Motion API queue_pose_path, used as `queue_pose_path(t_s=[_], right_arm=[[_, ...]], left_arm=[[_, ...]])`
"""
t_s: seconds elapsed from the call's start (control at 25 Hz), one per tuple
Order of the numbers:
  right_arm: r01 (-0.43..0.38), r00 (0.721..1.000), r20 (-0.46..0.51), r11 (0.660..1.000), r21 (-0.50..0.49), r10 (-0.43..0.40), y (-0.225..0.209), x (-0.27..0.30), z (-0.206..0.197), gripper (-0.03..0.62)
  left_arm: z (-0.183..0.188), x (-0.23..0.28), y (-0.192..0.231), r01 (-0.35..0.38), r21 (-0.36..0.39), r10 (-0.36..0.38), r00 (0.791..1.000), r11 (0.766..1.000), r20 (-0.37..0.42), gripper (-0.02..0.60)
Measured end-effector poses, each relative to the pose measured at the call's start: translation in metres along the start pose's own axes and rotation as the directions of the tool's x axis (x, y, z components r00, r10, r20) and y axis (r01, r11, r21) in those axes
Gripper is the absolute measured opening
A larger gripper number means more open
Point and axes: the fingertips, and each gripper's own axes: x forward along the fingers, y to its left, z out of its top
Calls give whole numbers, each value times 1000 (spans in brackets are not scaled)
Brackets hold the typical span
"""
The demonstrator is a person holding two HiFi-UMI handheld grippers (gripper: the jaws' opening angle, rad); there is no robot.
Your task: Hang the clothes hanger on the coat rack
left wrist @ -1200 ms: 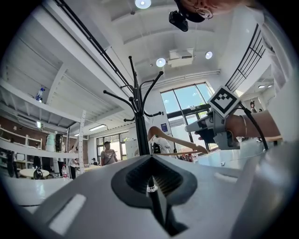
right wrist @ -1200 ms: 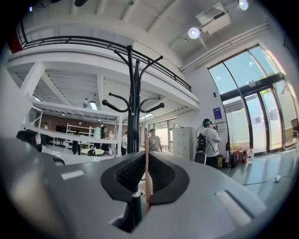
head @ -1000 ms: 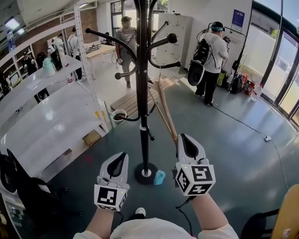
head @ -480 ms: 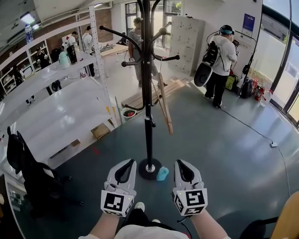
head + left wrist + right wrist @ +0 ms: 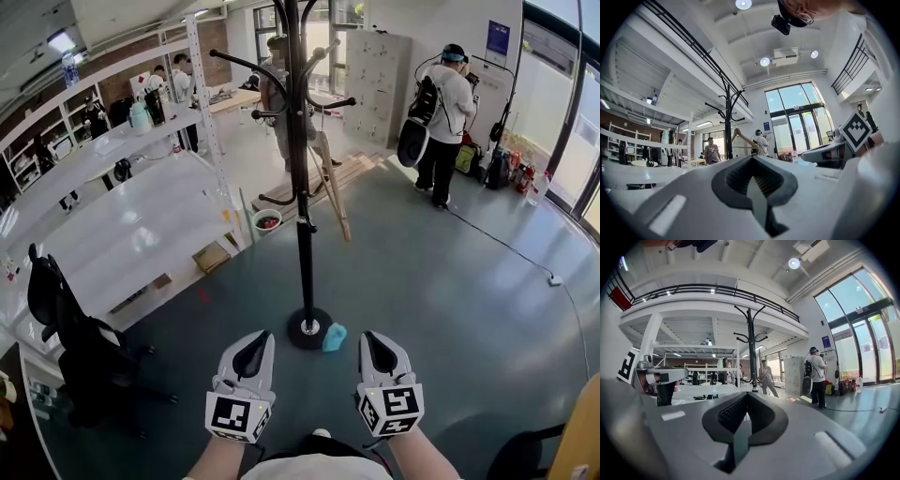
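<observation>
Held low in front of the body, left claw (image 5: 254, 341) aimed forward, jaws pressed together on nothing. Standing ahead between both claws, black coat rack (image 5: 302, 197), with the wooden hanger (image 5: 335, 202) hung on a hook at its right side. Level alongside, well apart, right claw (image 5: 376, 341), likewise closed and empty.

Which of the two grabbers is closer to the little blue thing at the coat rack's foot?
Right. The right gripper sits just right of the blue thing in the head view; the left gripper lies farther off to its left.
</observation>
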Motion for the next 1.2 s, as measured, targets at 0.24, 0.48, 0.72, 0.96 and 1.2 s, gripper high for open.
queue_pose_path(t_s=[0.24,0.48,0.72,0.96,1.2], right_arm=[[11,1000,3,999,-34,-11,30,-48,1,26],[40,999,13,999,-35,-39,72,-101,-2,26],[89,995,55,995,-39,-86,111,-162,4,26],[100,994,54,994,-41,-98,142,-201,5,25],[66,997,35,996,-53,-64,161,-226,-1,25]], left_arm=[[16,-61,-6,-5,-1,5,1000,1000,14,0],[26,-129,-13,13,-15,-13,1000,1000,11,0],[29,-194,-32,45,-34,-45,999,998,2,0],[36,-236,-37,53,-24,-53,999,998,13,0],[48,-262,-41,35,-39,-33,999,999,30,0]])
